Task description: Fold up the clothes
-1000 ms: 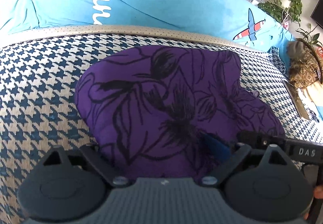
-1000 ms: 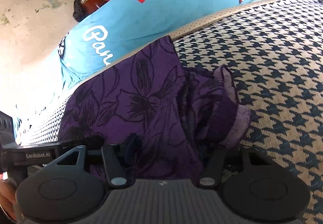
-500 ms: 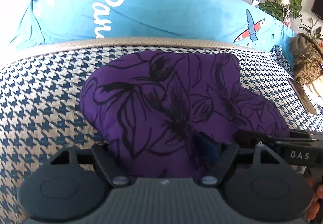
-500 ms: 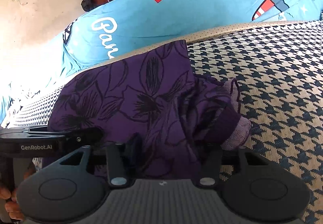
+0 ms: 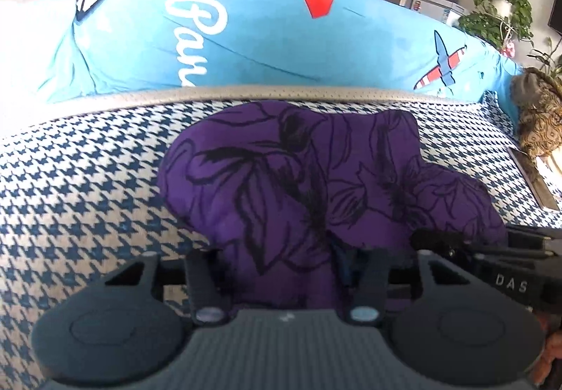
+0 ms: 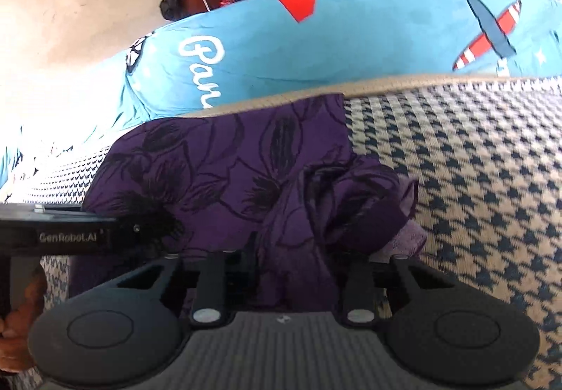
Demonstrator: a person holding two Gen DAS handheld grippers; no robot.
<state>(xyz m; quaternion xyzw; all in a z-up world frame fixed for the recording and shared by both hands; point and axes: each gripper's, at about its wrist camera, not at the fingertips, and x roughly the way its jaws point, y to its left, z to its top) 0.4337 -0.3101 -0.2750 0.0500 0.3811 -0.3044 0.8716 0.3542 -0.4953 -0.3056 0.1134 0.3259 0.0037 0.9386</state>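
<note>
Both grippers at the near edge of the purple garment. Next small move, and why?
Probably carry that near edge forward toward the blue cushion to fold the garment in half. It lies spread on the checked cover, its near edge running between the fingers of both the left hand-held gripper and the right hand-held gripper. The right side is bunched; smooth it afterwards.

The near edge of the purple fabric garment with black floral print (image 5: 316,186) runs under the dark grey left tongs (image 5: 286,270), so their fingertips and any grip on the cloth are hidden. In the right wrist view the garment's near folds (image 6: 246,179) likewise cover the fingertips of the dark grey right tongs (image 6: 284,270); whether they are parted cannot be told. The white script lettering on the light blue cushion cover (image 5: 281,39) is cut off below by the houndstooth-patterned sofa seat (image 5: 77,186). The right wrist view is motion-blurred along its upper right.
</note>
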